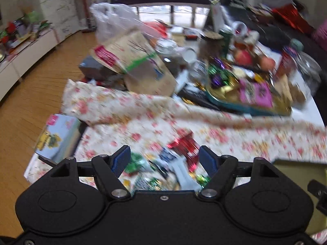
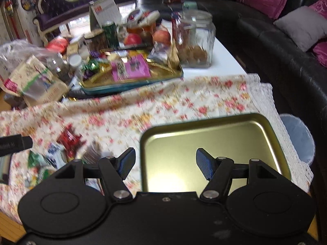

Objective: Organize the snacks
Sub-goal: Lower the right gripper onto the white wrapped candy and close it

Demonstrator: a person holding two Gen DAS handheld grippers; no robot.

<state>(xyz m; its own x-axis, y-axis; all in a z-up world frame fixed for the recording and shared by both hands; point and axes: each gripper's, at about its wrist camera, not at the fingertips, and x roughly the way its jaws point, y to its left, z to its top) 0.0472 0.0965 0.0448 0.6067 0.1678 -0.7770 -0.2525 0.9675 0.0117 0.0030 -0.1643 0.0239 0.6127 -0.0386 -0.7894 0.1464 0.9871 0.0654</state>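
A heap of small wrapped snacks (image 1: 163, 167) lies on the floral cloth (image 1: 155, 118), with a red foil packet (image 1: 184, 143) on its far side. My left gripper (image 1: 164, 160) hangs open above the heap, nothing between its blue pads. In the right wrist view the same heap (image 2: 51, 157) lies at the left, the red packet (image 2: 68, 139) among it. An empty gold tin tray (image 2: 214, 143) lies on the cloth to the right. My right gripper (image 2: 165, 163) is open over the tray's left rim and holds nothing.
Further back stands a teal-rimmed tray (image 2: 130, 87) full of sweets and pink packets, a glass jar (image 2: 194, 38), apples, a green can and a brown paper bag (image 1: 132, 65). A black sofa (image 2: 286, 65) runs along the right. A bin (image 2: 298, 138) stands beside the table. A boxed toy (image 1: 57, 136) lies left.
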